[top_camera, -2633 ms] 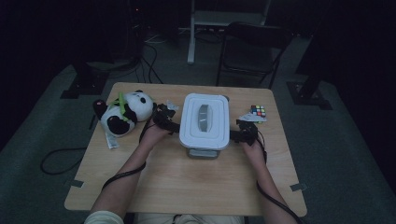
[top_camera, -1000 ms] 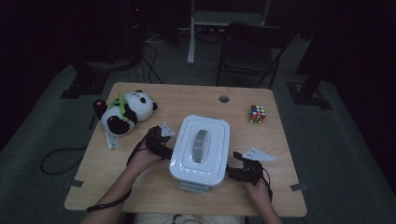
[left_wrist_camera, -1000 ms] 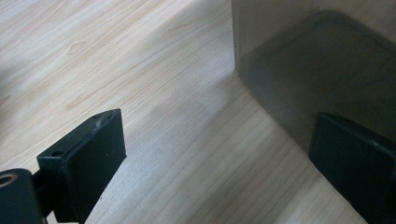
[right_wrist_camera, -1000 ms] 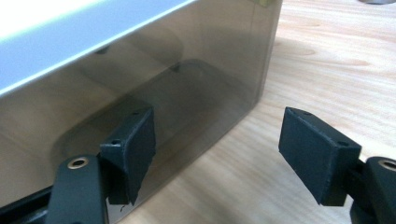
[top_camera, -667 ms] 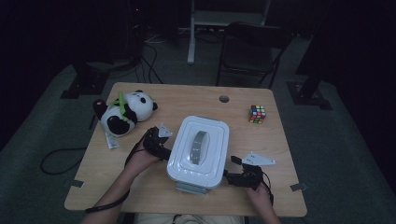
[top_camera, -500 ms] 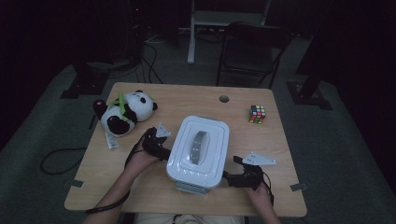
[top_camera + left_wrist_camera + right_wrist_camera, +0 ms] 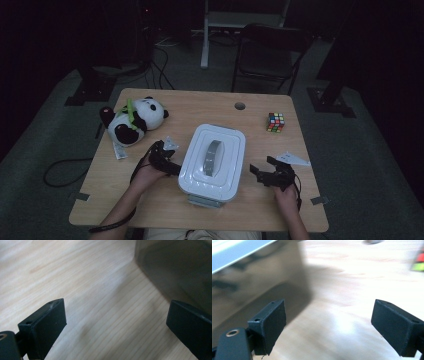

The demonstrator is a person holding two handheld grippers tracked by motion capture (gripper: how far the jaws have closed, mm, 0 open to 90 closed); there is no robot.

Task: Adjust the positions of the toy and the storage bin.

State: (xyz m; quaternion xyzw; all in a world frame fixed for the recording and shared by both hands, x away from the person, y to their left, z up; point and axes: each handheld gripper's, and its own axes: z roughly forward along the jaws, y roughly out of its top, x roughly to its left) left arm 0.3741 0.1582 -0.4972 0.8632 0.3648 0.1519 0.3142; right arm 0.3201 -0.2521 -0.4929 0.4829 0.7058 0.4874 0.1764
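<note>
A big white plastic box with rounded corners [image 7: 212, 162] sits on the light wooden table [image 7: 150, 210], near the middle and a bit toward the person. Its white lid is on top. A grey handle [image 7: 214, 157] lies flat along the middle of the lid. A grey clip [image 7: 202, 200] sticks out at the edge of the box nearest the person. The box is turned a little, so it does not line up with the table edge.

The left gripper [image 7: 167, 161] is right beside the left side of the box. In the left gripper view its two black jaws are wide apart, with bare wood between them and the box wall [image 7: 175, 267] just past one jaw. It holds nothing.

The right gripper [image 7: 267, 173] is near the right side of the box, not touching it. Its jaws are wide apart too, and they hold nothing.

Farther off, a black and white soft toy panda [image 7: 132, 120] lies at the left of the table. A small coloured puzzle cube [image 7: 276, 122] sits at the far right.
</note>
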